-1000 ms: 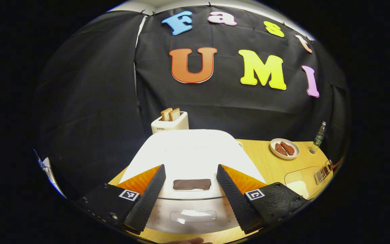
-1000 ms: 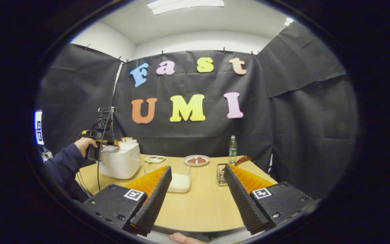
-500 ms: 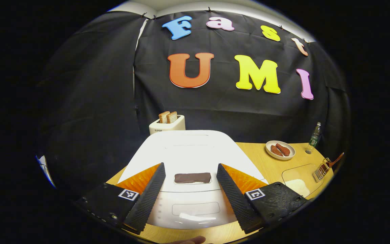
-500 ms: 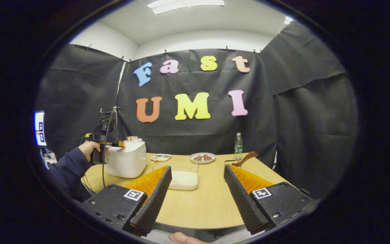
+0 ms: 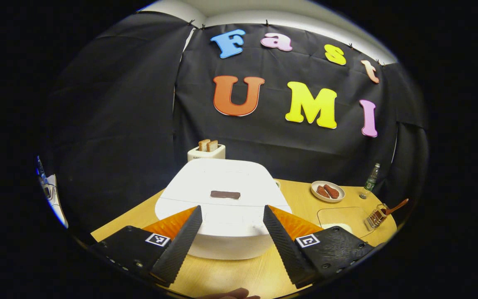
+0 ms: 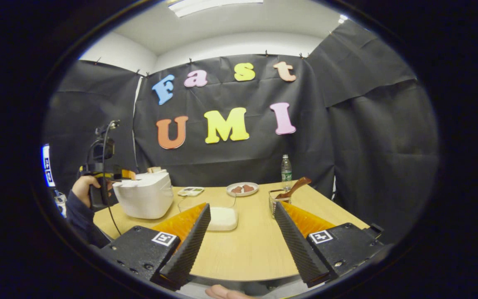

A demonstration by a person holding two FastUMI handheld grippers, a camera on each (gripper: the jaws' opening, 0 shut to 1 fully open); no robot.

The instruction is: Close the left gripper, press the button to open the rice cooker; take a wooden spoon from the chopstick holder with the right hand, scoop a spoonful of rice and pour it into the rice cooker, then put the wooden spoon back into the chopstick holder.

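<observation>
Rice cooker sits lid-down on the worktop in the left gripper view, just beyond the left tool, whose fingers stand spread with nothing between them; the dark button lies on the lid ahead. We judge the pressing step not yet done: the fingers should first be brought together, then lowered squarely onto the button so they do not slip off the smooth lid. In the right gripper view, we note the right tool likewise spread and empty above the worktop; the wooden spoon leans in the chopstick holder just beyond its right finger, and the rice container rests near its left finger.
</observation>
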